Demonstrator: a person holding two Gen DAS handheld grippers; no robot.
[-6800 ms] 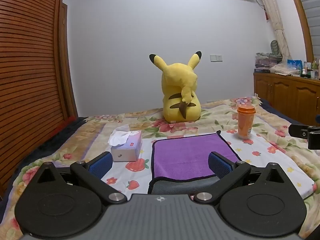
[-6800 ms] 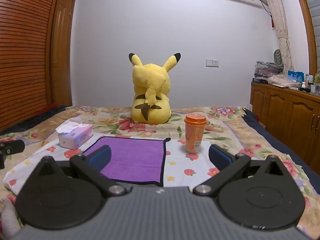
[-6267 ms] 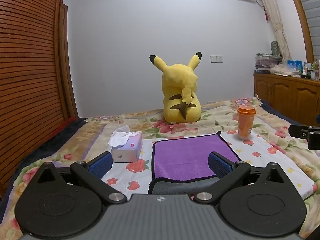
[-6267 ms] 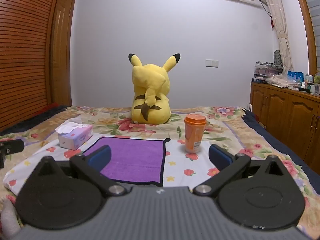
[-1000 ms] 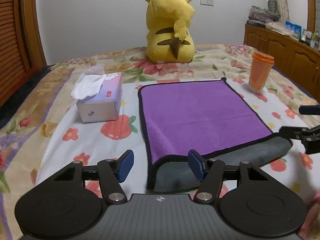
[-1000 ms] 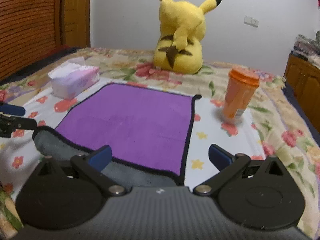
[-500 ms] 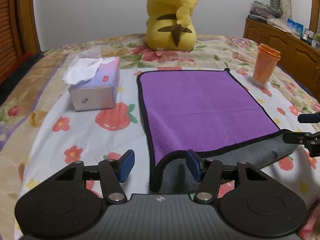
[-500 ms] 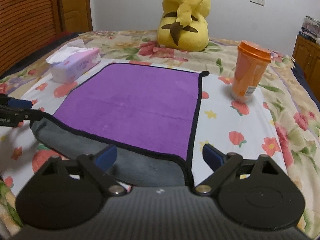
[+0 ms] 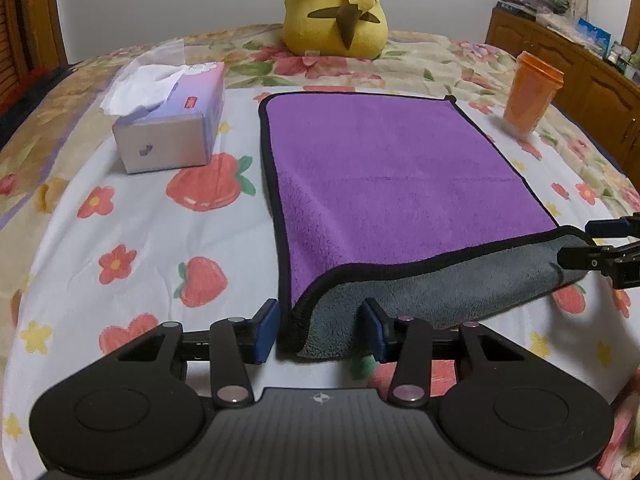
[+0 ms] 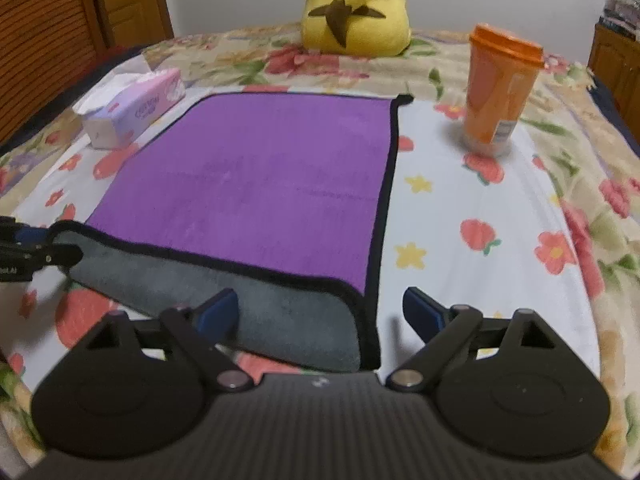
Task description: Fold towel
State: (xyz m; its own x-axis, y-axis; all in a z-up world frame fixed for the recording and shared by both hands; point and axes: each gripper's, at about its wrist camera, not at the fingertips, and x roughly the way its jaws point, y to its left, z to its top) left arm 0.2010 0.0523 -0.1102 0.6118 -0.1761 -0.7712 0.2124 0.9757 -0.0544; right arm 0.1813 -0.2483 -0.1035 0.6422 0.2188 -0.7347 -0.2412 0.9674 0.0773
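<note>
Left wrist view: left gripper (image 9: 320, 330) dropped closer, jaws closing round near-left corner of towel (image 9: 392, 168), not pinching yet | right gripper (image 10: 320, 312) also closing, straddling near-right corner | towel flat mid-bed (fold not started lol)

The plush toy (image 9: 335, 8) at twelve o'clock loses its head past the top edge in both views. The right wrist view is blurred, so the label on the orange cup (image 10: 498, 92) cannot be read. The towel (image 10: 256, 184) has its near right corner hidden behind the right gripper (image 10: 320, 312). Items on the cabinet (image 9: 560, 40) at two o'clock are too small to tell.
</note>
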